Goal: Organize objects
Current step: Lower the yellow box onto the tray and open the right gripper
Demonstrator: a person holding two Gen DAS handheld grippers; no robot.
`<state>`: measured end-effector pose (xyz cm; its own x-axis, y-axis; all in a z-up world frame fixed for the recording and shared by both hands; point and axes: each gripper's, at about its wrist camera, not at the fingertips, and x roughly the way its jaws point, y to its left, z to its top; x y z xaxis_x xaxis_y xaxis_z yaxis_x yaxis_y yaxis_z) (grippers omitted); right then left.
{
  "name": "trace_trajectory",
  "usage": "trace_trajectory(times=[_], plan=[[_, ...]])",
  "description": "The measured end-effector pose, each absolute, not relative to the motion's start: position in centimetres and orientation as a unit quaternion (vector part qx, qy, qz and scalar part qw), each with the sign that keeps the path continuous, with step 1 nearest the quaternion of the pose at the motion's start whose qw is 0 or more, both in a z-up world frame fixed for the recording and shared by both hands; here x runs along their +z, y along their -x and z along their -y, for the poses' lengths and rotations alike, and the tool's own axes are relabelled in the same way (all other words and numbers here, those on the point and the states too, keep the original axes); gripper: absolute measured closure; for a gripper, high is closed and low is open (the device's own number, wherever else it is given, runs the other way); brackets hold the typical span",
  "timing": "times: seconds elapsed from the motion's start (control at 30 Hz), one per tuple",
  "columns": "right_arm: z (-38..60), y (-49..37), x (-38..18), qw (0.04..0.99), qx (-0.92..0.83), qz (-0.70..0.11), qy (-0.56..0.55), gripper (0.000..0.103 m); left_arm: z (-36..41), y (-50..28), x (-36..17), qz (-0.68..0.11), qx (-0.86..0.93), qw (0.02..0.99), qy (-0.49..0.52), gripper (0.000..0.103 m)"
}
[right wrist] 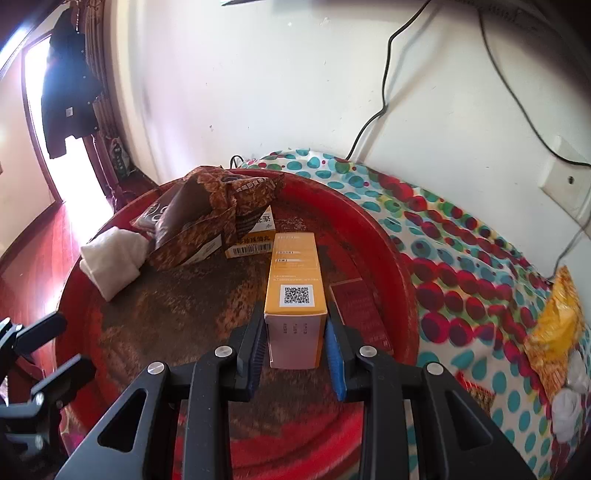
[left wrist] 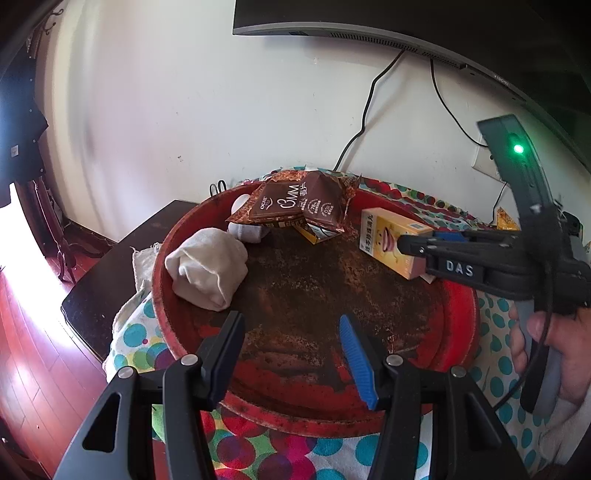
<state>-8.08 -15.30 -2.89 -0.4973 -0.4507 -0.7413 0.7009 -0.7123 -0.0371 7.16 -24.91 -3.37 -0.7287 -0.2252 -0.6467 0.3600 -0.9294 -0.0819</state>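
Observation:
A round red tray (left wrist: 166, 295) (right wrist: 391, 236) with a worn brown middle lies on a dotted cloth. In it are a rolled white sock (left wrist: 207, 271) (right wrist: 110, 258), brown snack bags (left wrist: 299, 203) (right wrist: 207, 218) and a yellow box under them (right wrist: 251, 243). My right gripper (right wrist: 295, 336) (left wrist: 406, 245) is shut on a tall yellow medicine box (right wrist: 295, 280) (left wrist: 388, 236), held over the tray's right side. A flat red box (right wrist: 362, 314) lies beside it. My left gripper (left wrist: 291, 339) is open and empty above the tray's near part.
The dotted cloth (right wrist: 461, 258) spreads to the right, with a yellow snack bag (right wrist: 554, 332) and white socks (right wrist: 569, 406) on it. A dark side table (left wrist: 110, 266) stands left of the tray. Cables (left wrist: 365, 118) hang down the wall from a monitor (left wrist: 369, 22).

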Motion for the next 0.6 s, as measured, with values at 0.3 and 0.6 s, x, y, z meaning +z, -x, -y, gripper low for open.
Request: trace_trajectory(times=[0.3,0.6], plan=[[16.2,9.4,-4.0,0.336,-0.847,-0.169,-0.375,0.075,25.1,-7.2,-3.5,-0.100,-0.924,0.155,-0.334,0.048],[15.8,8.9,-3.6,0.349,-0.848,-0.165,-0.364,0.069,25.1,-7.1,-3.8,-0.101,-0.922,0.155,-0.340,0.048]])
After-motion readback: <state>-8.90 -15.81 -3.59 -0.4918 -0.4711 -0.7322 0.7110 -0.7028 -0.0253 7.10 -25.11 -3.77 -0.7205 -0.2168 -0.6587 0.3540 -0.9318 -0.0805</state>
